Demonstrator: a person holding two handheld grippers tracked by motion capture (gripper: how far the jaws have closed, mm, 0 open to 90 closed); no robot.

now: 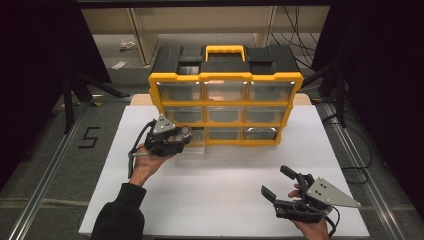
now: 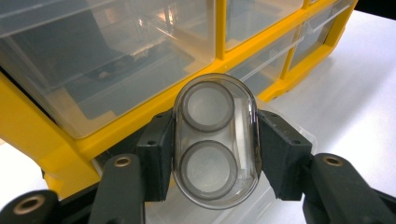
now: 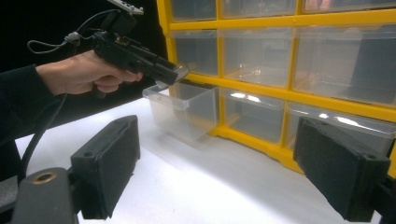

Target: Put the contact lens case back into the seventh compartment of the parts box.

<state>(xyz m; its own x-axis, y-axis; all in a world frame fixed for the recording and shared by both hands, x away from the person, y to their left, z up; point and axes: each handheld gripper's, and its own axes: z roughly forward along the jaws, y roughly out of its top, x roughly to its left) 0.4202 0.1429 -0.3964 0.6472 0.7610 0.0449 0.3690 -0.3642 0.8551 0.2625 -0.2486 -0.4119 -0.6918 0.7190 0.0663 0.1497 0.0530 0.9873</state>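
1. High view: a yellow-framed organiser (image 1: 225, 102) with a black top, a yellow carry handle and clear plastic drawers stands on the white counter (image 1: 220, 185). A black "5" (image 1: 90, 137) is marked on the grey floor to the left. The left hand-held gripper (image 1: 186, 135) is at the organiser's bottom-left corner, over a pulled-out clear drawer (image 1: 196, 144). The right hand-held gripper (image 1: 277, 182) rests low at the near right, well apart from the organiser, its jaws spread and holding nothing.

2. Left gripper view: the two black padded jaws press on the sides of a smooth, clear, oval-ended case (image 2: 215, 140) with two round grey-rimmed discs inside, held just before the yellow frame.

3. Right gripper view: its own matt black jaws stand wide apart with bare counter between them. Farther off, the left hand-held gripper (image 3: 180, 74) holds the case (image 3: 173, 75) right above the open, boxy clear drawer (image 3: 184, 109).
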